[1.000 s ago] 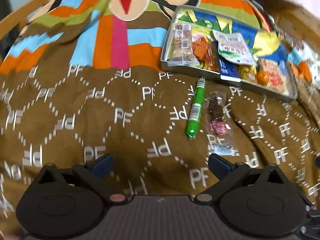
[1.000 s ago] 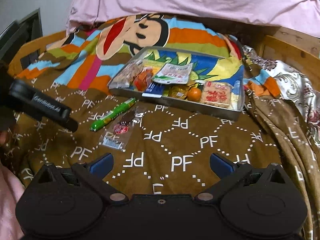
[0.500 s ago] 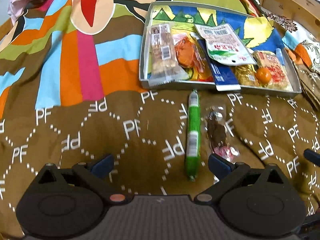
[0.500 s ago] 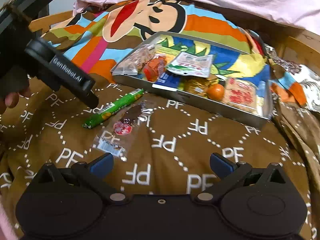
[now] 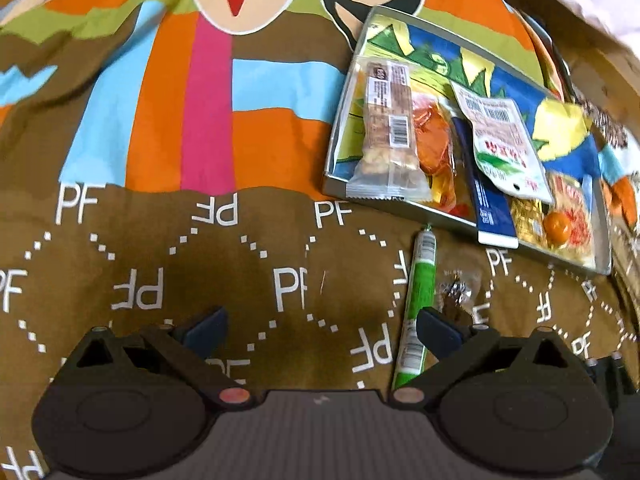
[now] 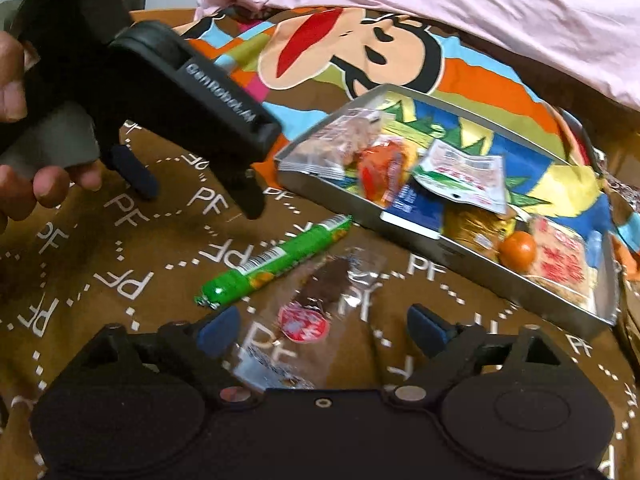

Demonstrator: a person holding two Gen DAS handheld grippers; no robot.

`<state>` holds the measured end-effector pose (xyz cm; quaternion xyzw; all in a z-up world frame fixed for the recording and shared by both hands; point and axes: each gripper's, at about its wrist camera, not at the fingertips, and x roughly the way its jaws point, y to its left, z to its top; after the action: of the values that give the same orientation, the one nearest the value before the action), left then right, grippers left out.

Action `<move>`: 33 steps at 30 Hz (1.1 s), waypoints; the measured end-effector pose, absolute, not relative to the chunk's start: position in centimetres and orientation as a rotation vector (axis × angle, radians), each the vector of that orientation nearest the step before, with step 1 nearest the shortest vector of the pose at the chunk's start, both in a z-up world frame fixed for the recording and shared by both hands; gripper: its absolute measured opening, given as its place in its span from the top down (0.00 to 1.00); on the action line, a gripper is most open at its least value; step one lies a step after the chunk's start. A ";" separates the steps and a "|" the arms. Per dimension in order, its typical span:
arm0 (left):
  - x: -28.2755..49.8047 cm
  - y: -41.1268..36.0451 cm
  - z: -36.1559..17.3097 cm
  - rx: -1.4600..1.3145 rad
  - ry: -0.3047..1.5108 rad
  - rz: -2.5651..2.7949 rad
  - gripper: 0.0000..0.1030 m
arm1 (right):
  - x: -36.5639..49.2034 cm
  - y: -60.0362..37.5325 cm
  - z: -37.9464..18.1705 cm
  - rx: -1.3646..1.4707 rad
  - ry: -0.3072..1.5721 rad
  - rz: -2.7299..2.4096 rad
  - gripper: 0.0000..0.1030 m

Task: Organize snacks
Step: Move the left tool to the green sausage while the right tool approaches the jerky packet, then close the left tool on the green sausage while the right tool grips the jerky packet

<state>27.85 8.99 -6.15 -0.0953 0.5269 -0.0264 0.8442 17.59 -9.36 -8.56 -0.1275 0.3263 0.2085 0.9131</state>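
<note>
Two loose snacks lie on the brown blanket in front of a metal tray (image 5: 338, 132) (image 6: 332, 204) that holds several packets. One is a green tube (image 5: 420, 300) (image 6: 276, 264), the other a clear packet of dark snack (image 5: 456, 292) (image 6: 316, 304). My left gripper (image 5: 320, 328) (image 6: 196, 196) hangs open over the blanket, its right finger just beside the tube. My right gripper (image 6: 323, 328) is low over the clear packet. Its jaws are closing with the packet between them, and the pads do not touch it.
The tray holds a nut bar (image 5: 386, 132), an orange packet (image 5: 434, 140), a white and green pouch (image 5: 500, 148) and a small orange ball (image 5: 558, 226). A pink pillow (image 6: 440, 0) lies beyond it. A hand (image 6: 16, 80) holds the left gripper.
Both grippers have come closer to the loose snacks. The green tube now lies by the left gripper's right finger. The right gripper's fingers have narrowed around the clear packet.
</note>
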 end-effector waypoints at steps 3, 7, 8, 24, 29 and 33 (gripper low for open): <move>28.1 9.0 -6.4 -0.211 1.103 -0.068 0.01 | 18.4 -8.9 -9.0 -0.251 0.692 0.433 0.24; 28.1 8.7 -6.7 -0.197 1.092 -0.086 0.01 | 19.6 -9.5 -9.3 -0.159 0.751 0.436 0.26; 28.1 8.6 -6.7 -0.193 1.090 -0.095 0.01 | 19.8 -9.8 -9.4 -0.130 0.766 0.437 0.29; 26.8 5.9 -7.1 -0.047 1.057 -0.224 0.02 | 16.1 -12.5 -7.9 -0.230 0.780 0.360 0.48; 26.4 5.0 -7.3 0.012 1.051 -0.235 0.08 | 15.6 -13.0 -8.0 -0.251 0.772 0.346 0.46; 26.1 4.2 -7.5 0.057 1.022 -0.255 0.11 | 15.9 -12.7 -8.3 -0.251 0.759 0.353 0.41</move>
<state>26.07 4.17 -7.51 0.0271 0.4877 -0.1217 0.8641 15.90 -12.70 -8.26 -0.1214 0.3676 0.1711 0.9060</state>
